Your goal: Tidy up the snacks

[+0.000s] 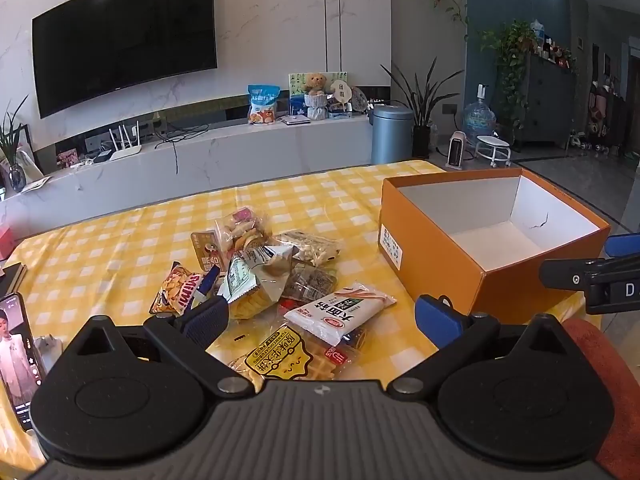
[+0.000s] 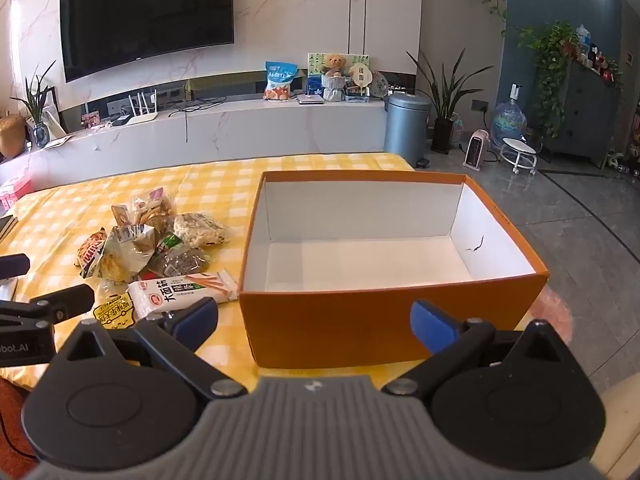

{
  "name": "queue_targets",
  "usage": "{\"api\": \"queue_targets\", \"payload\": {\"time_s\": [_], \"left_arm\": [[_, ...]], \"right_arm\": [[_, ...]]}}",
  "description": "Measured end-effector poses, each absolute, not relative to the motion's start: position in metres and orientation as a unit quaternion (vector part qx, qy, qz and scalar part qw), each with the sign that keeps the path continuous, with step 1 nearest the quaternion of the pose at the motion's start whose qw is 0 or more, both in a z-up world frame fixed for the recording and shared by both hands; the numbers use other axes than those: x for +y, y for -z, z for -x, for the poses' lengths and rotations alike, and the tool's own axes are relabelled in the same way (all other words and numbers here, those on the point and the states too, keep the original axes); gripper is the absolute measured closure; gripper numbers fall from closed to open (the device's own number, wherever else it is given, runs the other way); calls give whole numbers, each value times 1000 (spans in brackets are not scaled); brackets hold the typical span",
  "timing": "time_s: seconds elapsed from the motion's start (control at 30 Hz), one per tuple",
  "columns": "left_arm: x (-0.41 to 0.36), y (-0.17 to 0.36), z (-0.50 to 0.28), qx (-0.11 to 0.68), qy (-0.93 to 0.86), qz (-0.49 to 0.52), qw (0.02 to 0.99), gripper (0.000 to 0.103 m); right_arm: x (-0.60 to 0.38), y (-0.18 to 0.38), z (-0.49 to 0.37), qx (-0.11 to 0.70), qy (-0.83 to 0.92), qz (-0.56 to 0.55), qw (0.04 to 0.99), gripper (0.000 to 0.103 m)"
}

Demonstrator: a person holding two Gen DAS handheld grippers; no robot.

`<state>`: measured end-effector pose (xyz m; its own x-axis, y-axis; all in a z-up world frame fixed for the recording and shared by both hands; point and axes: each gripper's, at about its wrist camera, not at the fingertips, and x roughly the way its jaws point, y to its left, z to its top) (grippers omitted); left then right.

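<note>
We hover both grippers wide open and empty, the left gripper (image 1: pixel 322 312) nearest the white noodle-snack packet (image 1: pixel 340 312), lying long-axis left-right just ahead, left of the empty orange box (image 1: pixel 436 256).

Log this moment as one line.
stage: start | left gripper: open | right gripper: open | orange box: empty | snacks: piled on table

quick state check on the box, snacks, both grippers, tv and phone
orange box: lidless, empty
snack pile: loose on tablecloth, outside box
left gripper: open, holding nothing
right gripper: open, holding nothing
tv: off
phone: screen lit
</note>
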<state>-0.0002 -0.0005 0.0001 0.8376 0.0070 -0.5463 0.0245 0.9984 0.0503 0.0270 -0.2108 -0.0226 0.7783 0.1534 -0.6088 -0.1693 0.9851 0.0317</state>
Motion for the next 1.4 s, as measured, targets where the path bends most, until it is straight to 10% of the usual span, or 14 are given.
{"api": "queue_targets", "payload": {"time_s": [1.4], "left_arm": [[8, 3, 4, 311, -3, -9, 950, 0]], "right_arm": [[-200, 20, -16, 317, -123, 28, 940, 3]]}}
